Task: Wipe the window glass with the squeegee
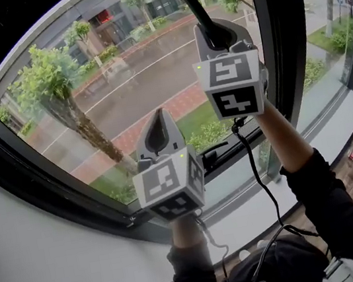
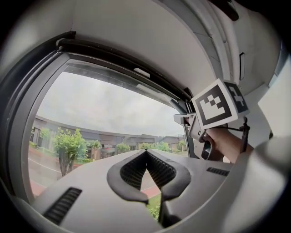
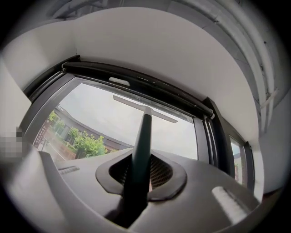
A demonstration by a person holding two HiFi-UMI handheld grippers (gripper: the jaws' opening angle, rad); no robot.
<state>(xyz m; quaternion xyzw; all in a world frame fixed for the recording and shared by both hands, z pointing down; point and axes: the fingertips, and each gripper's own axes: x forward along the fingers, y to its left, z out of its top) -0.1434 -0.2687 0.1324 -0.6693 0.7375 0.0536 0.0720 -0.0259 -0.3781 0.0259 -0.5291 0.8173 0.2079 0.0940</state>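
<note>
Head view is showing the right gripper (image 1: 211, 36) reaching high against the window glass (image 1: 119, 79), its jaws pinching the dark handle of the squeegee (image 1: 197, 7), which is running up out of the top of the picture so that its blade is not showing there. Right gripper view is supplying that missing part: the squeegee (image 3: 142, 141) is rising from between the pads of the right gripper (image 3: 142, 172), and its pale blade (image 3: 145, 108) is lying across the upper part of the pane, just beneath the dark upper frame (image 3: 136, 77); whether the blade is touching the glass cannot be told. Lower and to the left in the head view, the left gripper (image 1: 157, 121) is pointing at the glass with nothing in it. Left gripper view is confirming this, with the jaws of the left gripper (image 2: 146, 169) meeting at their tips and only the street showing through the gap behind them. That view is also catching the right gripper's marker cube (image 2: 219, 103) from the side, with the person's hand (image 2: 227, 143) gripping beneath it. Trees (image 1: 53, 84) and a wet road (image 1: 145, 75) are showing through the pane.
</note>
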